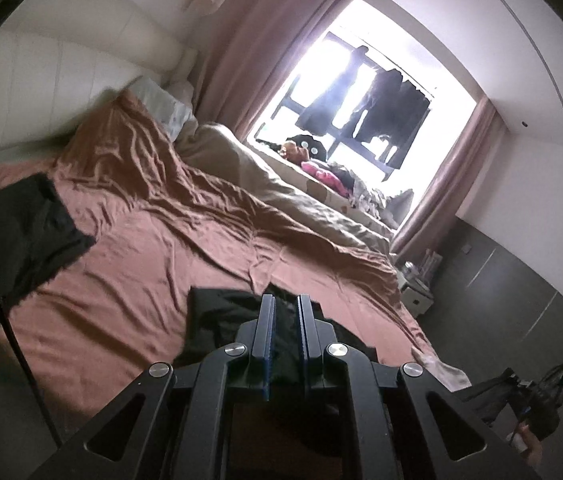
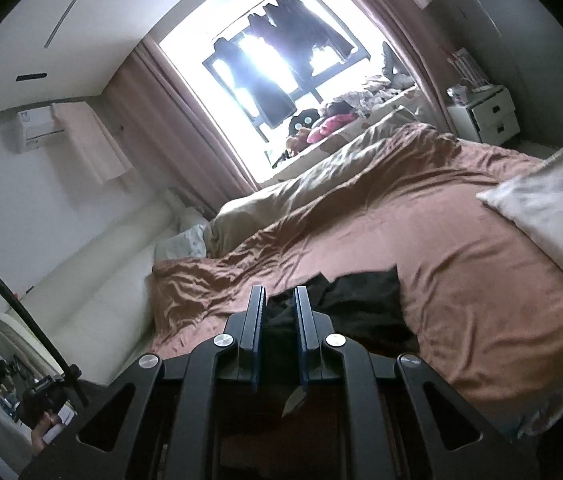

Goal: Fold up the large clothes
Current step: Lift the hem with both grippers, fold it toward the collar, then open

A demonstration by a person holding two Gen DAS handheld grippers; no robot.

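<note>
Jaws first: both grippers have theirs narrowed with black fabric in the gap. The left gripper (image 1: 285, 300) and right gripper (image 2: 279, 292) look clamped on the black garment (image 1: 221, 320), though I can't tell how firm the bite is. It's bunched on the bed (image 1: 161, 248) right at and just beyond the fingertips. To fold well, I'd pull both corners apart evenly so it's taut before laying it over. Count: two grippers, one held garment, one other dark piece (image 1: 29, 232) far off to the left gripper's left, one white pillow (image 2: 553, 216).
</note>
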